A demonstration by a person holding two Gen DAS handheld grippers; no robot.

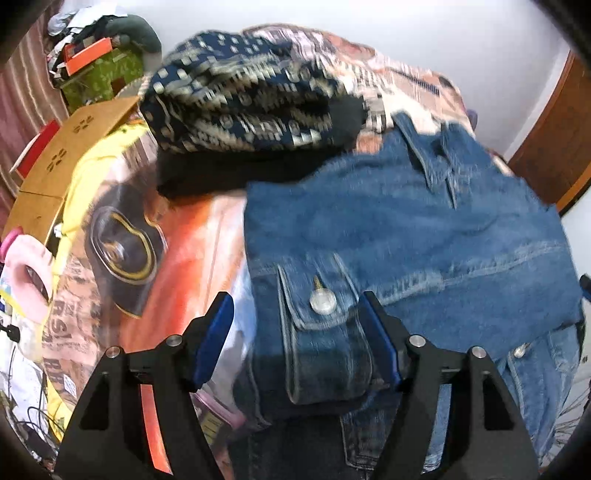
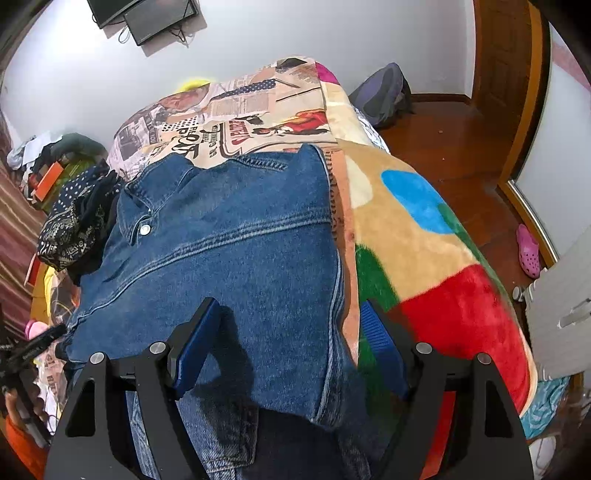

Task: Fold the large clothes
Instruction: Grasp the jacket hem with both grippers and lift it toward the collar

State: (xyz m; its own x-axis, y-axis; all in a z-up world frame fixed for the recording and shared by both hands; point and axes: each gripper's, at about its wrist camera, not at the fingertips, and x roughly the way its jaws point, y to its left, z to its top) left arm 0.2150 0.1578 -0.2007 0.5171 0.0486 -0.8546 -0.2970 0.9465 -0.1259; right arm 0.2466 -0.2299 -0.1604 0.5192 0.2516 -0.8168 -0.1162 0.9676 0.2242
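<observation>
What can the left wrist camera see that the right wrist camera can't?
Only the left view shows the cardboard box and the jacket's cuff between the open left claw. Only the right view shows the screens on the wall, the pink shoe and the open right claw. Both show the denim jacket and the patterned dark cloth.

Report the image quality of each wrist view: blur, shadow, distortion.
Left wrist view: motion blur smears the denim jacket and patterned navy cloth. Right wrist view: sharper; the right gripper throws a dark shadow on the denim. Both: fisheye bending, dark corners.
</observation>
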